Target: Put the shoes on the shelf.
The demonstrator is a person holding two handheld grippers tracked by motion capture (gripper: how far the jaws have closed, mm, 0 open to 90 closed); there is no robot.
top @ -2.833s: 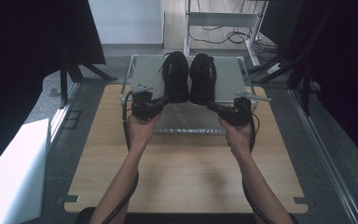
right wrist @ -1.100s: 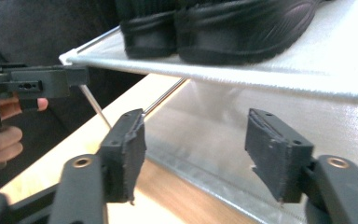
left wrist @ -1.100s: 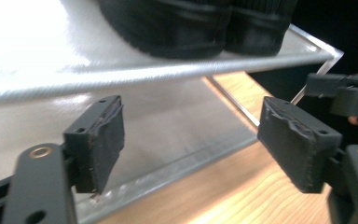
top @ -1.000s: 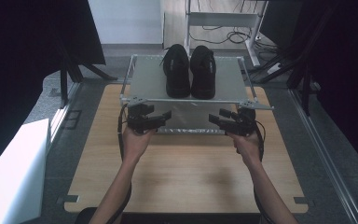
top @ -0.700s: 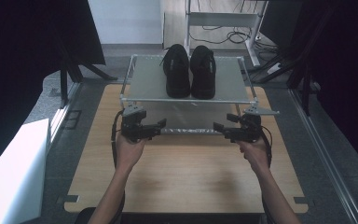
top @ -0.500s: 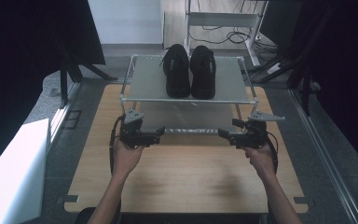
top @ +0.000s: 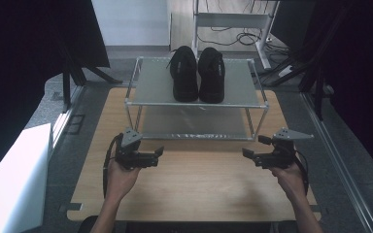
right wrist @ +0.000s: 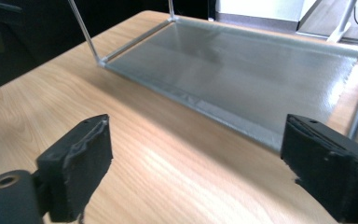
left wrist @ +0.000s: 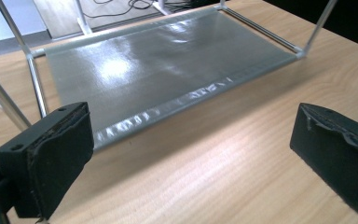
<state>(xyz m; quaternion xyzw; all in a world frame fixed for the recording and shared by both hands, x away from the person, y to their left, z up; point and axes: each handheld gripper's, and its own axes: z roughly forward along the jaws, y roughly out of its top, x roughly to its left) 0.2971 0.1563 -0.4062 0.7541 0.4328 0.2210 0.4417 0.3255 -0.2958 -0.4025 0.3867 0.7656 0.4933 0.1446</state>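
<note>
Nearest, over the light wooden tabletop (top: 194, 189), the left gripper (top: 156, 154) and right gripper (top: 246, 154) hover well apart, jaws spread wide with nothing between them, having just been opening. Beyond stands the two-tier metal-framed rack with grey fabric shelves (top: 150, 87), its lower shelf partly shadowed. Farthest, the pair of black shoes (top: 197, 73) sits on the top shelf, details lost in darkness.
</note>
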